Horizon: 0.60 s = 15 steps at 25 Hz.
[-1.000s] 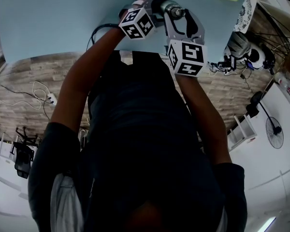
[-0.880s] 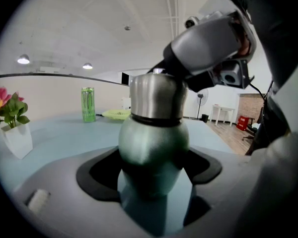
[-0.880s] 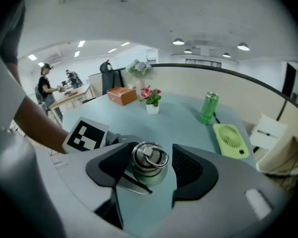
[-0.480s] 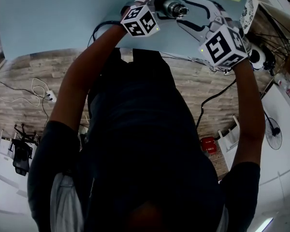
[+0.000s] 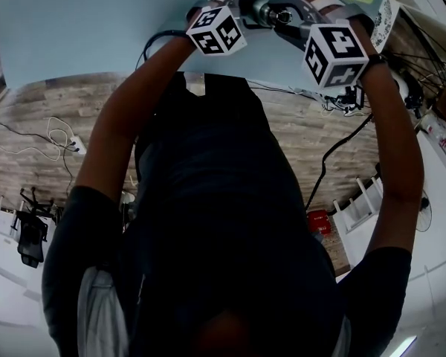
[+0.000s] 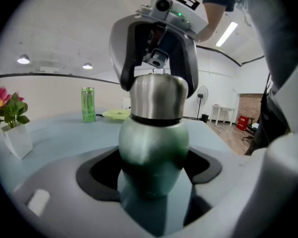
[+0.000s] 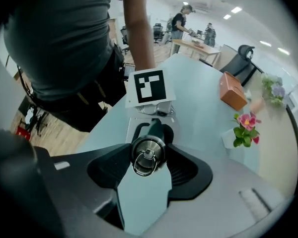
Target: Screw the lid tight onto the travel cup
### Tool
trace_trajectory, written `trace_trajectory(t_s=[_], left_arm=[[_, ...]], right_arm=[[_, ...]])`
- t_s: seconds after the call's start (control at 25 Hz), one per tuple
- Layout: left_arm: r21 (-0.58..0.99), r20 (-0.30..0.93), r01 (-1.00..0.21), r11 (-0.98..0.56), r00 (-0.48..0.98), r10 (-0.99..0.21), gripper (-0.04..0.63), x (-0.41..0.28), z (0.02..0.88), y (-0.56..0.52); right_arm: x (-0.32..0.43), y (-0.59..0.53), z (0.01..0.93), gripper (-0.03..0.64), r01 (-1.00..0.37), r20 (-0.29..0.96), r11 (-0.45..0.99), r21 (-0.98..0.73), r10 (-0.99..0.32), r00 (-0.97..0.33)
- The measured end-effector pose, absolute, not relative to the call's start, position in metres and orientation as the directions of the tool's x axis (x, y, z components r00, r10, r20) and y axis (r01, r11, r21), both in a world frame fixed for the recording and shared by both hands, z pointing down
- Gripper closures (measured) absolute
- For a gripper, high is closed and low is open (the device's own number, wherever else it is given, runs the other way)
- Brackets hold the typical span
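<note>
As my left jaws clamp the travel cup (image 6: 154, 148) and my right jaws, just closing, pinch its lid (image 7: 148, 155), smooth steel may slip.

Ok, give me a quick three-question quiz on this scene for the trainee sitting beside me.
1. True or false: the left gripper is shut on the green cup body.
2. Which stands between the right gripper's jaws: A) steel lid, B) green can, C) flower pot?
3. Fill in: the lid's top bears a small metal ____.
Key: 1 true; 2 A, the jaws have just been closing on it; 3 ring.
</note>
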<state>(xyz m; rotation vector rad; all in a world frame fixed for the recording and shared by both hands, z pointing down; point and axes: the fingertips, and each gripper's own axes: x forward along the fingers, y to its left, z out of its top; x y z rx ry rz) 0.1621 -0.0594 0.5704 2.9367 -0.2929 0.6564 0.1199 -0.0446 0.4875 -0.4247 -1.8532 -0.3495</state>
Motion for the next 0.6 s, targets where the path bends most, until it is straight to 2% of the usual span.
trace_trajectory(t_s=[0.2, 0.32, 0.4, 0.48, 0.6], left_arm=[[0.072, 0.431, -0.213, -0.974, 0.888, -0.162, 0.17, 0.162, 0.57, -0.058], [0.072, 0.43, -0.213, -0.974, 0.888, -0.162, 0.17, 0.162, 0.57, -0.059], [0.072, 0.43, -0.213, -0.974, 0.888, -0.162, 0.17, 0.161, 0.57, -0.058], [0.071, 0.43, -0.212, -0.975, 0.888, -0.162, 0.17, 0.161, 0.569, -0.058], [0.071, 0.43, -0.214, -0.974, 0.888, -0.164, 0.17, 0.159, 0.568, -0.058]], right_arm=[[0.12, -0.049, 0.486, 0.388, 0.138, 0.908, 0.99, 0.027, 0.034, -0.418], [0.118, -0.057, 0.483, 0.388, -0.212, 0.853, 0.977, 0.024, -0.13, -0.505], [0.117, -0.065, 0.478, 0.388, -0.497, 0.794, 0.868, -0.004, -0.299, -0.529], [0.121, -0.07, 0.475, 0.388, -0.736, 0.743, 0.677, -0.026, -0.479, -0.467], [0.128, -0.071, 0.474, 0.388, -0.925, 0.686, 0.38, -0.02, -0.668, -0.289]])
